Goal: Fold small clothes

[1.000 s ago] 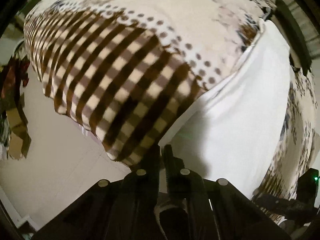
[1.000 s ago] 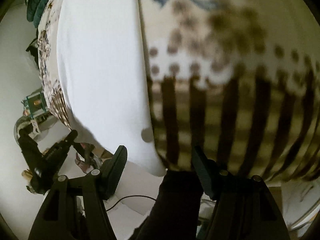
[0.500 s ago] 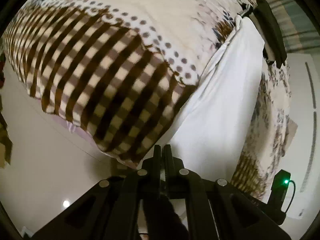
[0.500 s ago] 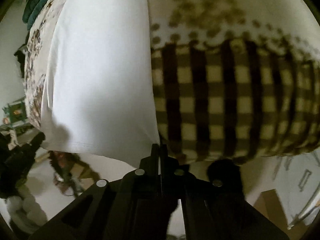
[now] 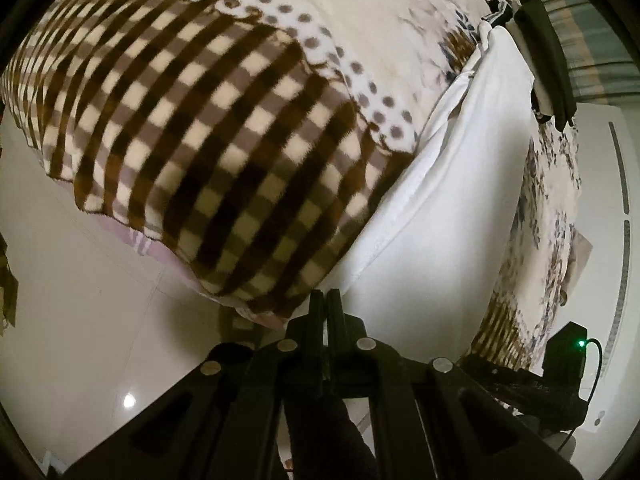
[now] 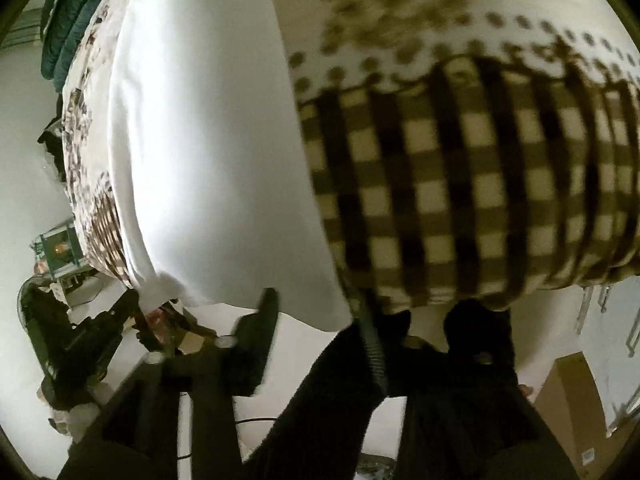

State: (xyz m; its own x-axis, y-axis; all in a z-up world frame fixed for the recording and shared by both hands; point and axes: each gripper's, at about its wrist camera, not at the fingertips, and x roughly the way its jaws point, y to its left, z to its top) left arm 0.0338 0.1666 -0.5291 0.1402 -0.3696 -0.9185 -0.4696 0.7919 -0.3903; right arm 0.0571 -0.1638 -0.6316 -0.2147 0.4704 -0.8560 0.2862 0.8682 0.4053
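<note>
A white garment (image 5: 452, 216) lies spread on a bed with a brown-checked and dotted blanket (image 5: 224, 128). In the left wrist view my left gripper (image 5: 325, 300) has its fingers pressed together at the garment's near hem corner, which seems pinched between them. In the right wrist view the same white garment (image 6: 208, 152) fills the left half, hanging over the bed edge. My right gripper (image 6: 316, 312) is open, its fingers apart just below the garment's lower hem. The other gripper (image 6: 92, 328) shows at lower left, by the far corner.
Dark green folded cloth (image 6: 68, 20) lies at the far end of the bed. A black bar-like object (image 5: 548, 60) rests on the bed beyond the garment. White floor (image 5: 80, 320) lies below the bed edge. A cardboard box (image 6: 572, 396) stands at lower right.
The right gripper was open a second ago, shut at the garment's hem corner half a second ago, and is open again now. The left gripper stayed shut while its view shifted.
</note>
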